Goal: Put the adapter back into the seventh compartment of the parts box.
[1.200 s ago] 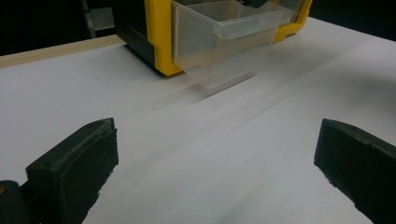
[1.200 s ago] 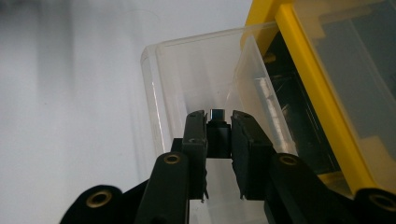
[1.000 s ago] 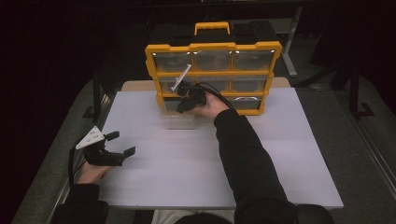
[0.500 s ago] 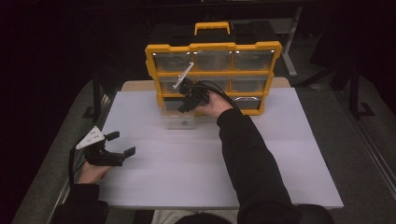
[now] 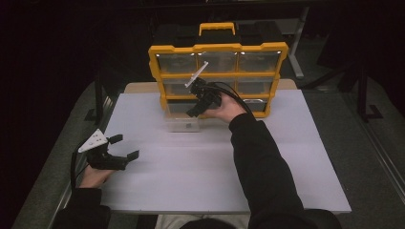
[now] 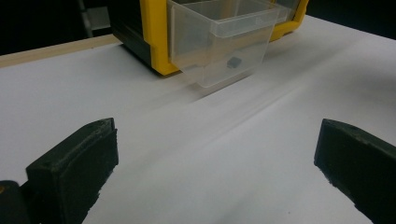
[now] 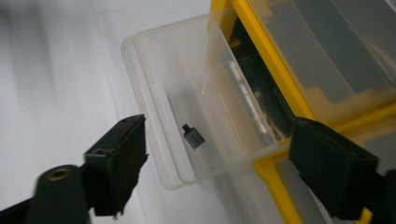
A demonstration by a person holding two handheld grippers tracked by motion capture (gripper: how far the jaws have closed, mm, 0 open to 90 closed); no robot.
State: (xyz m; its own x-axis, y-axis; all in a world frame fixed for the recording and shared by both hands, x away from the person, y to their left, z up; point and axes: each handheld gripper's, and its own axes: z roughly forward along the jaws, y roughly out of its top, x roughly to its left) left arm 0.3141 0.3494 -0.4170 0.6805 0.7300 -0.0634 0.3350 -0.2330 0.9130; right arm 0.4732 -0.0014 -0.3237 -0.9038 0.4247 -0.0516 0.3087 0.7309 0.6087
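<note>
A yellow organizer (image 5: 218, 47) with clear drawers stands at the back of the white table. Its bottom-left drawer (image 5: 183, 121) is pulled out, and a small dark part (image 7: 193, 138) lies on the drawer's floor. My right gripper (image 5: 193, 112) hovers just above the drawer (image 7: 159, 79), pointing down into it. Its jaws have just been opening and stand apart with nothing between them. My left gripper (image 5: 125, 146) rests open near the table's left front, facing the drawer (image 6: 224, 42) and the part (image 6: 233, 62) from a distance.
The white table top (image 5: 286, 157) stretches wide between the organizer and the front edge. Dark floor and metal stands surround the table. The organizer's other drawers (image 5: 258, 61) are pushed in.
My right gripper has shifted slightly right and up above the open drawer. The left gripper has stayed where it was.
</note>
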